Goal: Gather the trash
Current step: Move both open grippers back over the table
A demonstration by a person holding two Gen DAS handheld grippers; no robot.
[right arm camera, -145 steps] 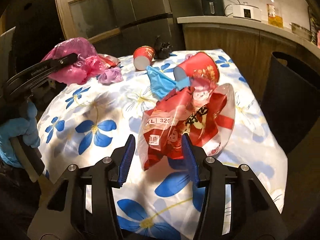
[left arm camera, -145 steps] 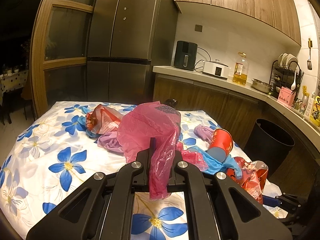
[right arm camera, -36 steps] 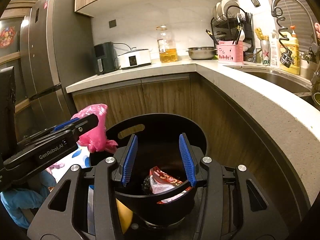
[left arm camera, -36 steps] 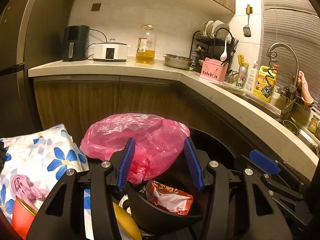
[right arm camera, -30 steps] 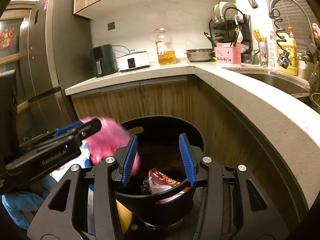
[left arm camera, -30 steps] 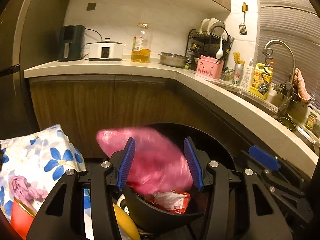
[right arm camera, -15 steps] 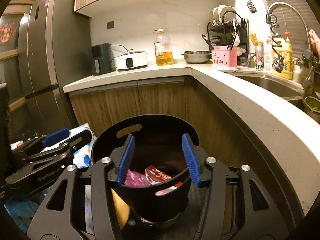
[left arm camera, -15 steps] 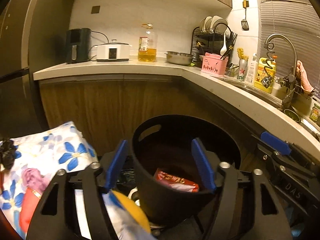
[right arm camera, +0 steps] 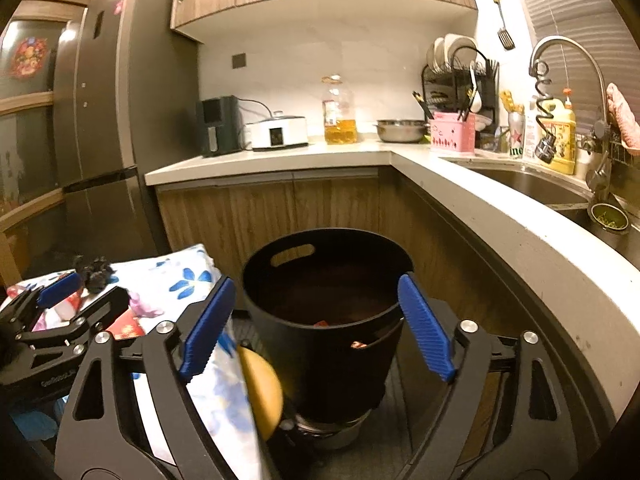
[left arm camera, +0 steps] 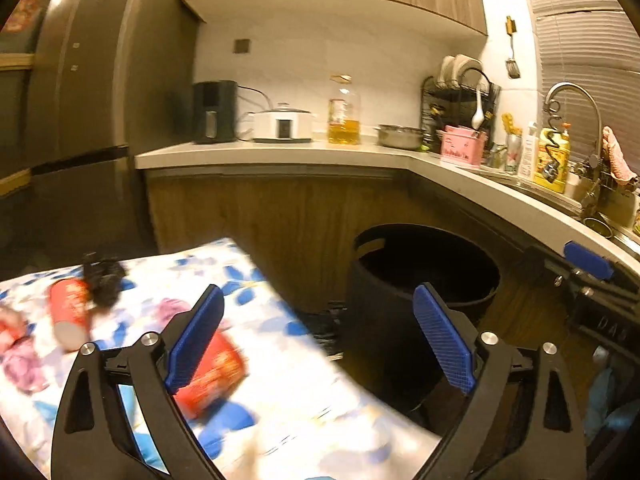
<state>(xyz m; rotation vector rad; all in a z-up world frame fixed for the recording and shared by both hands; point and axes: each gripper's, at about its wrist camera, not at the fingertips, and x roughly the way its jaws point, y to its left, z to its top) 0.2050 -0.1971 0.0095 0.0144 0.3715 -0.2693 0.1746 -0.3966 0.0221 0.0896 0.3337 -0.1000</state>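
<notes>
The black trash bin (right arm camera: 324, 312) stands on the floor by the counter, with a bit of red wrapper showing inside; it also shows in the left wrist view (left arm camera: 420, 272). My right gripper (right arm camera: 316, 328) is open and empty in front of the bin. My left gripper (left arm camera: 320, 340) is open and empty, over the edge of the flowered table (left arm camera: 280, 400). A red paper cup (left arm camera: 212, 372) lies just behind its left finger. Another red cup (left arm camera: 70, 312), a black scrap (left arm camera: 102, 276) and purple trash (left arm camera: 174, 308) lie further back.
The wooden cabinets and pale counter (right arm camera: 500, 216) curve around the bin, with a sink at the right. A tall fridge (right arm camera: 104, 120) stands at the left. A yellow round object (right arm camera: 260, 388) sits low between table and bin.
The pink bag left my left gripper and dropped into the bin. Both grippers have opened wider. My left gripper has swung left, back toward the table.
</notes>
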